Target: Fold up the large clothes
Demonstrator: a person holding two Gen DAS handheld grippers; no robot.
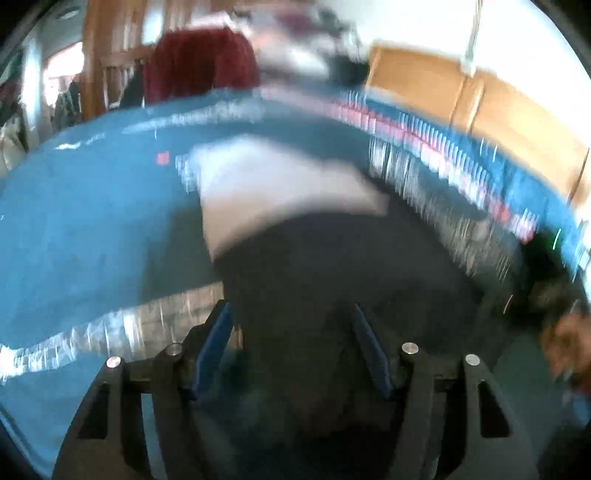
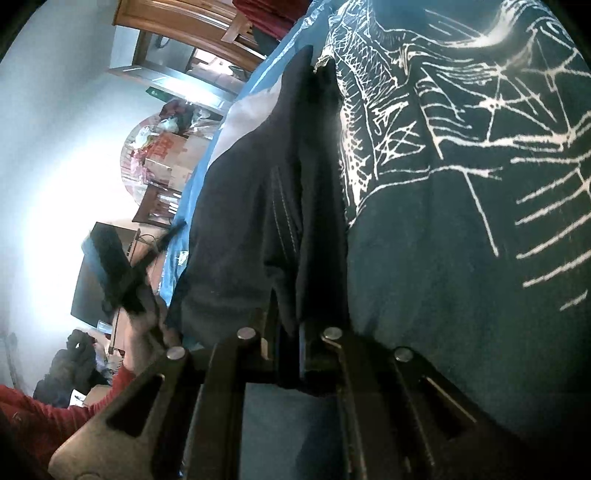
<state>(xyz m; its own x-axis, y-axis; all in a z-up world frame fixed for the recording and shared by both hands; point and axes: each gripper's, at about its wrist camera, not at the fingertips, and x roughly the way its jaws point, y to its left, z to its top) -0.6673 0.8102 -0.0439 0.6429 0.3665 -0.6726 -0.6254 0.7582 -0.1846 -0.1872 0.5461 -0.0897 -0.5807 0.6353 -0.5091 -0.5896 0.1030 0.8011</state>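
A blue counter cover spreads across the left wrist view, blurred by motion, with a patterned band of white and pink marks along its far edge. Behind it stand wooden cabinets and a dark red cloth draped over something, too smeared to name. In the right wrist view the room is tilted sideways: a pale wall, a wooden door frame, a round table piled with boxes and bags, and a dark screen.

The garment is a large dark T-shirt lying on the blue cover, printed in white with thin web-like lines and jagged lettering. Its cloth bunches into thick folds near the right tongs, with a stitched hem visible in one fold. In the left wrist view the same dark cloth lies ahead of the tongs, next to a pale patch that is too blurred to identify.

The left tongs stand wide apart, blue pads showing, over the dark cloth; whether they touch it I cannot tell. The right tongs are pressed together on a fold of the shirt, which rises between the fingers. A hand in a red sleeve holds the other tool at the left edge of the right wrist view.
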